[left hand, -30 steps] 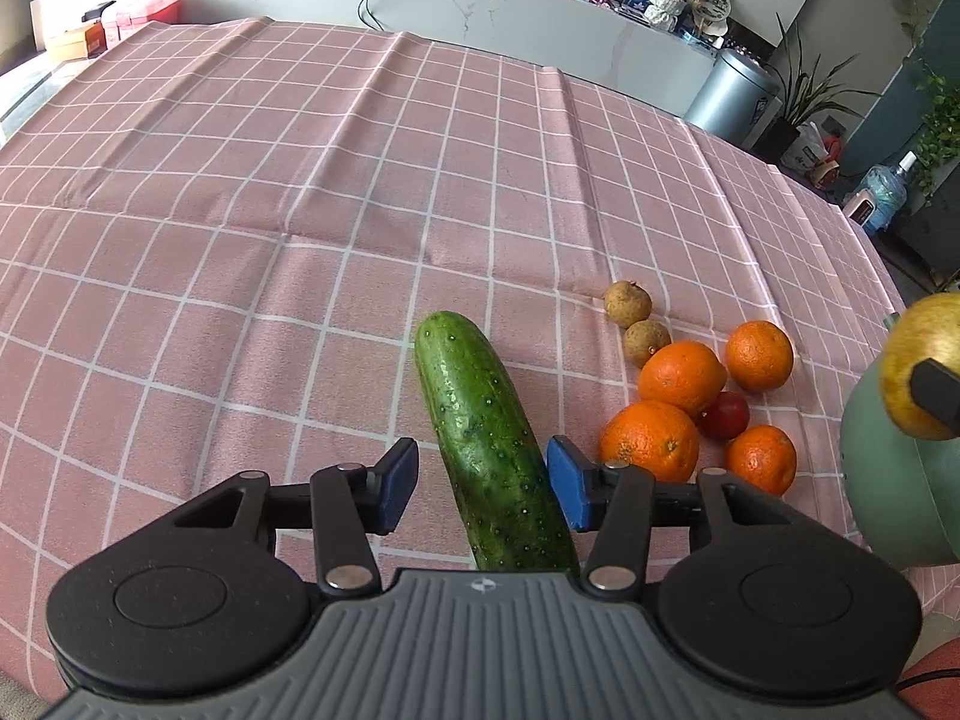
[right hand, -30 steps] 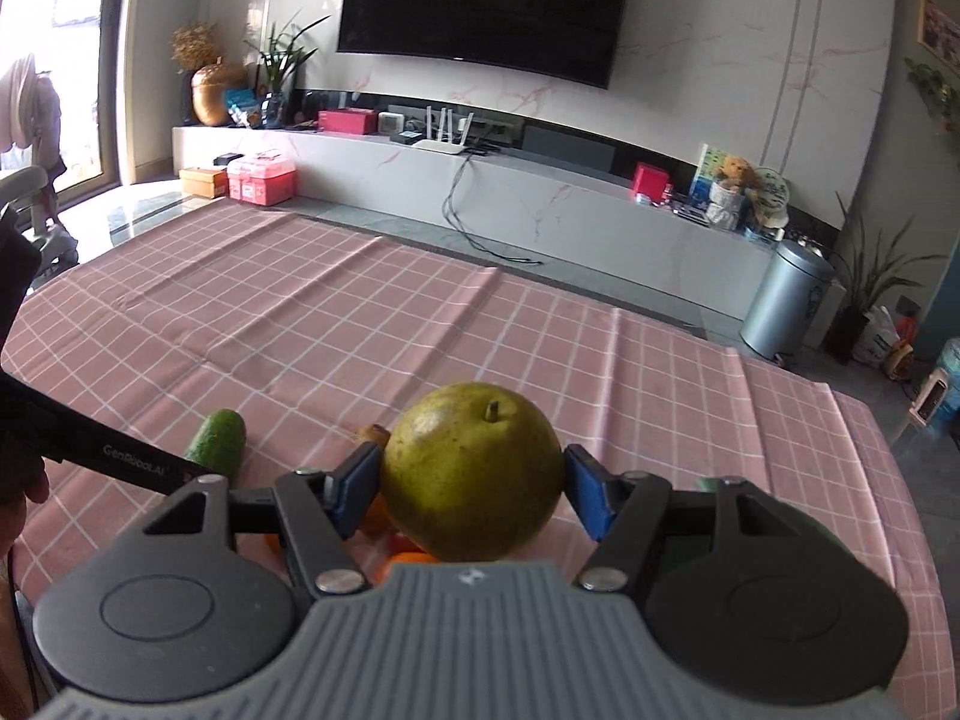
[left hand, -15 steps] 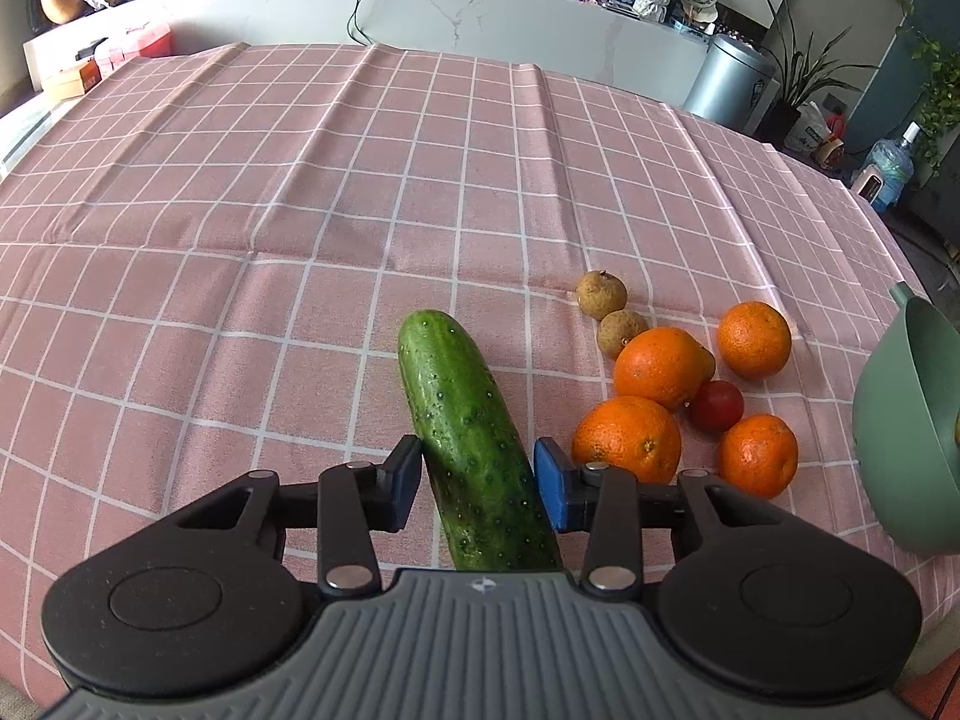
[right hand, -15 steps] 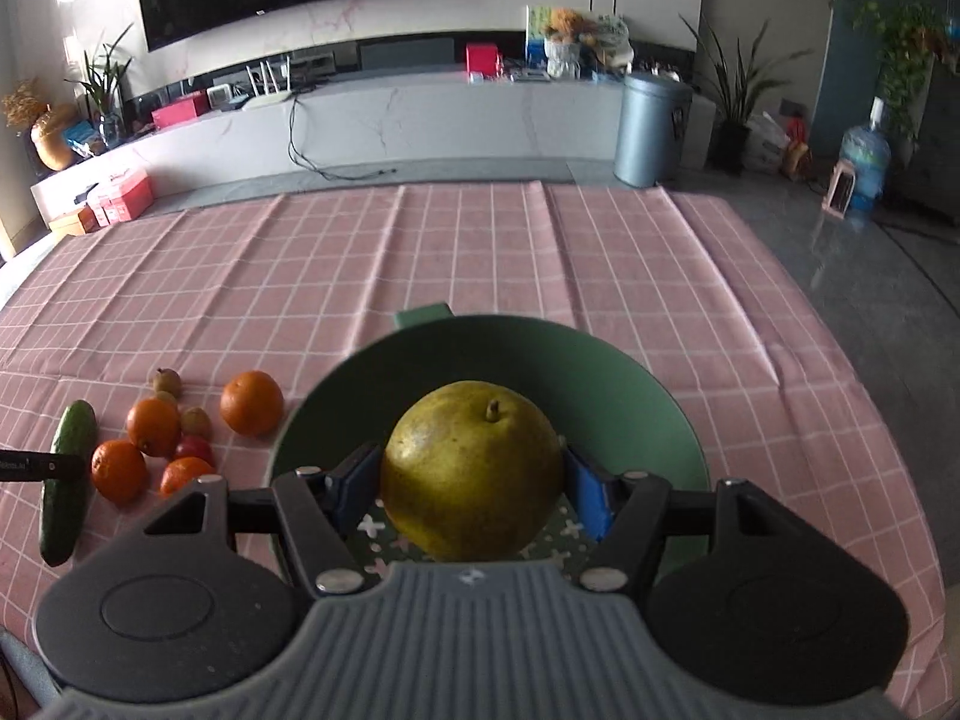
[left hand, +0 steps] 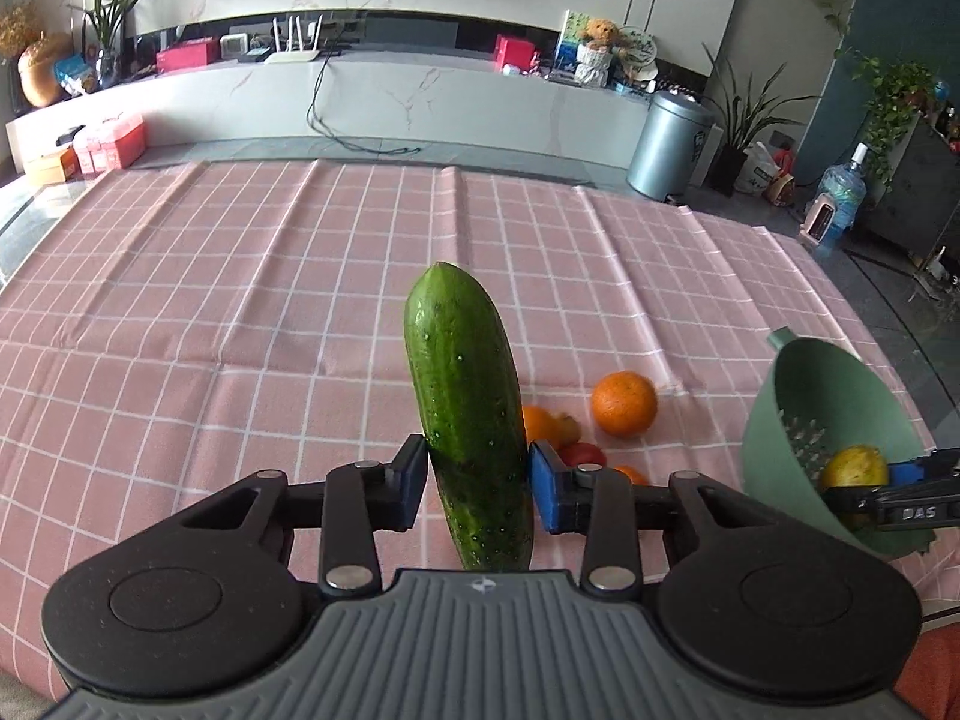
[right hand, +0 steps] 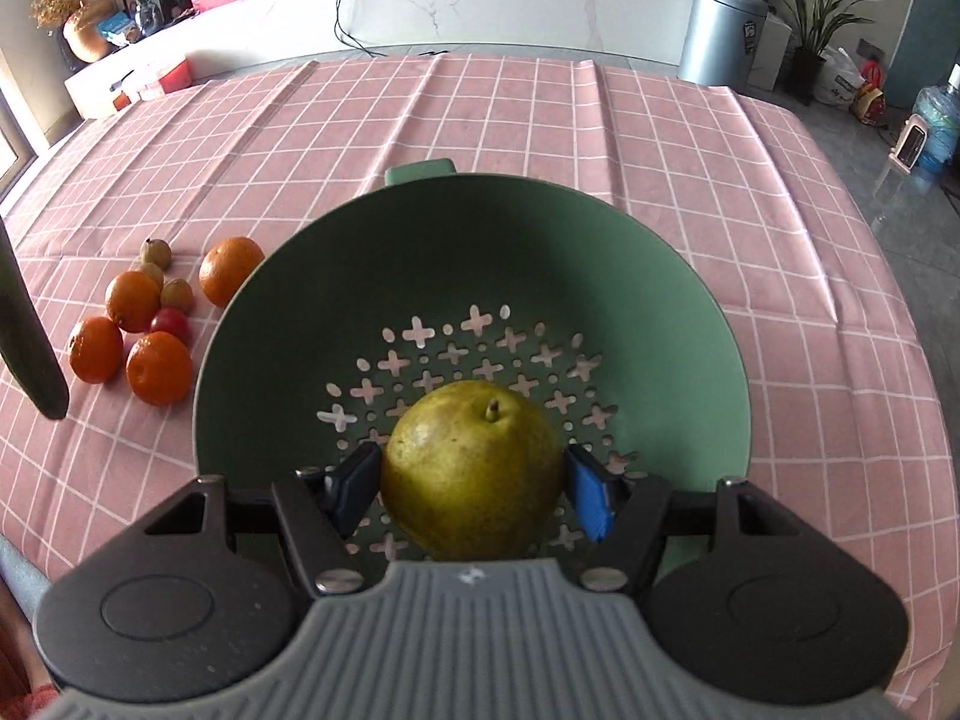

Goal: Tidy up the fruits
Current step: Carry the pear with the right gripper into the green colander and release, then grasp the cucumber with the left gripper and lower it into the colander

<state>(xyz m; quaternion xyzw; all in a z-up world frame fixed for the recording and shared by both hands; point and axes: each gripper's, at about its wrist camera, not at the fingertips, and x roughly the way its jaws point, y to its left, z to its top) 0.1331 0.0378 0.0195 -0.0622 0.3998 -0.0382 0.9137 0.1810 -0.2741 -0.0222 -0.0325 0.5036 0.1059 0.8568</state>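
Oranges (right hand: 159, 367): four; pear (right hand: 474, 468) clamped by right gripper (right hand: 474, 495); cucumber (left hand: 465, 408) clamped by left gripper (left hand: 480, 486).

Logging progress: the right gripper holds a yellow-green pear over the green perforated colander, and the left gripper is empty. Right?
Not quite. The left gripper is shut on the dark green cucumber, as the left wrist view shows. The right gripper does hold the yellow-green pear over the green perforated colander.

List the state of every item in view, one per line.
left gripper: shut on the cucumber
cucumber: held off the table, tip pointing away
right gripper: jaws against the pear, inside the colander
pear: stem up, low in the colander
colander: upright on the tablecloth
oranges: loose on the tablecloth, left of the colander
tomato: among the oranges
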